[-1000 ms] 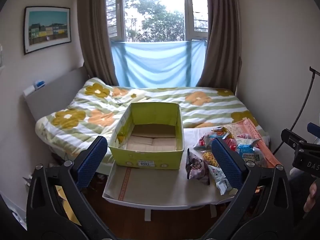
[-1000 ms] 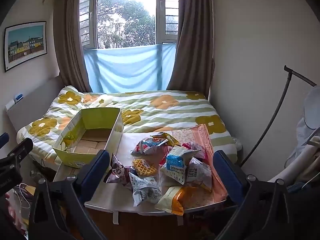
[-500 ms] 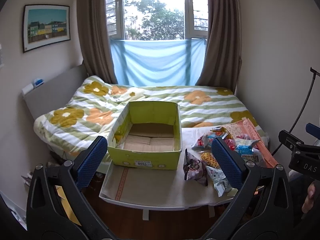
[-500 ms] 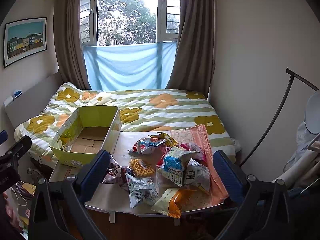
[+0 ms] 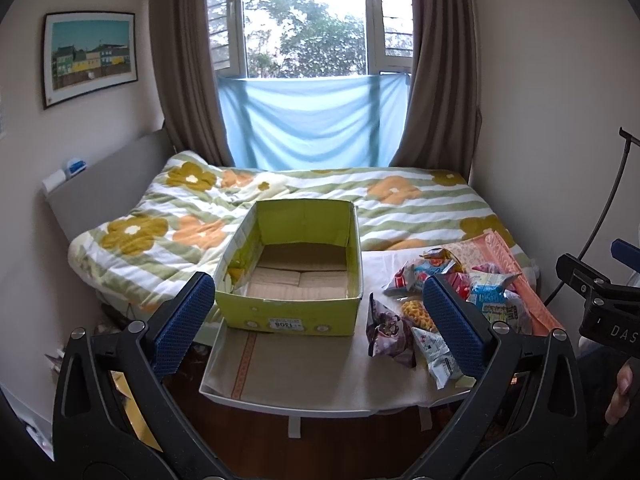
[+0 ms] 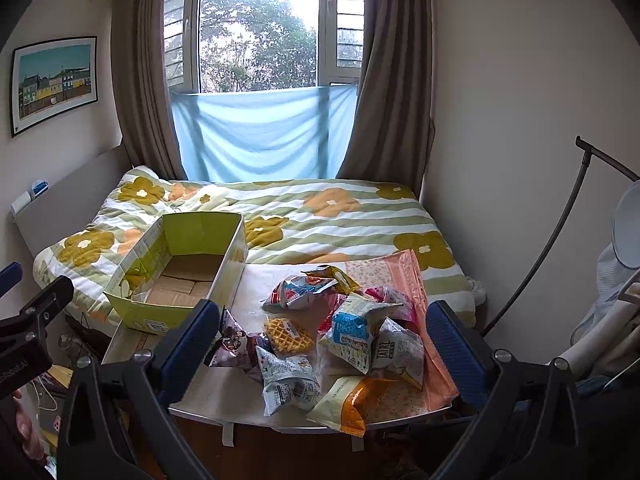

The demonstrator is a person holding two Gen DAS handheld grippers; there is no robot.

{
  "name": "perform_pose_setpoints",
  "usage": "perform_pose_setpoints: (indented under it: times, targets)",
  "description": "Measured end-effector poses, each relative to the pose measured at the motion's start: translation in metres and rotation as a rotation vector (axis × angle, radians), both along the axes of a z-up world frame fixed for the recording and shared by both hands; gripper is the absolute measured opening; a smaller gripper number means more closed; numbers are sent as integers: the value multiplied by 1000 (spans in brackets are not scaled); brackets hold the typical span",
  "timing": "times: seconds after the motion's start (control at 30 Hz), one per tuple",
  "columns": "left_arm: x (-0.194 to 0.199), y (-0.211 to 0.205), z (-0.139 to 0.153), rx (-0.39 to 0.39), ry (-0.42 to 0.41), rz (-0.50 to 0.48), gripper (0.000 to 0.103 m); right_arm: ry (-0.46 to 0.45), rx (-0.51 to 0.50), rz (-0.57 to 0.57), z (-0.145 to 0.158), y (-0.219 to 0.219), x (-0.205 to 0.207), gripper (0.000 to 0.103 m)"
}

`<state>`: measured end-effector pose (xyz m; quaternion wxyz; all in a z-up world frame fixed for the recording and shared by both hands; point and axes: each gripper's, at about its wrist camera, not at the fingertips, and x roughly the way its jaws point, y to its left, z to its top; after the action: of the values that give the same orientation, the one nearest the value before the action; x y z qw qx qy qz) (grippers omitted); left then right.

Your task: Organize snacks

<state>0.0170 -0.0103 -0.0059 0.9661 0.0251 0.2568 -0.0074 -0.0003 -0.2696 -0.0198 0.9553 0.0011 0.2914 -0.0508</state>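
An empty yellow-green cardboard box (image 5: 294,280) (image 6: 176,276) stands on the left of a small white table (image 5: 304,372) (image 6: 224,400). Several snack packets (image 5: 436,312) (image 6: 340,332) lie in a heap on the table's right side, among them a waffle packet (image 6: 286,334), a dark purple bag (image 5: 388,330) and an orange bag (image 6: 352,400). My left gripper (image 5: 316,328) hangs open in front of the table, well short of the box. Held back from the heap, my right gripper (image 6: 320,350) is open too, with nothing between its fingers.
Behind the table lies a bed with a flowered, striped quilt (image 5: 320,200) (image 6: 320,216). Walls close in on both sides. A curved black stand (image 6: 552,236) and white fan (image 6: 626,232) are at the right. Wooden floor (image 5: 280,440) shows below the table.
Both views have risen and drawn back a little, so the table and box sit slightly lower and farther. Both grippers stay open; nothing on the table has moved.
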Motion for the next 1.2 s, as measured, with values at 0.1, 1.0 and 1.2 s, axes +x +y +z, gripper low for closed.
perform_pose_setpoints:
  times: [0.1, 1.0, 1.2]
  targets:
    - [0, 0, -1, 4, 7, -2, 103, 3, 4, 7, 0, 1, 0, 103]
    - [5, 1, -5, 5, 43, -12, 103, 19, 14, 9, -2, -1, 0, 103]
    - [7, 0, -6, 3, 52, -15, 103, 19, 15, 9, -3, -2, 0, 103]
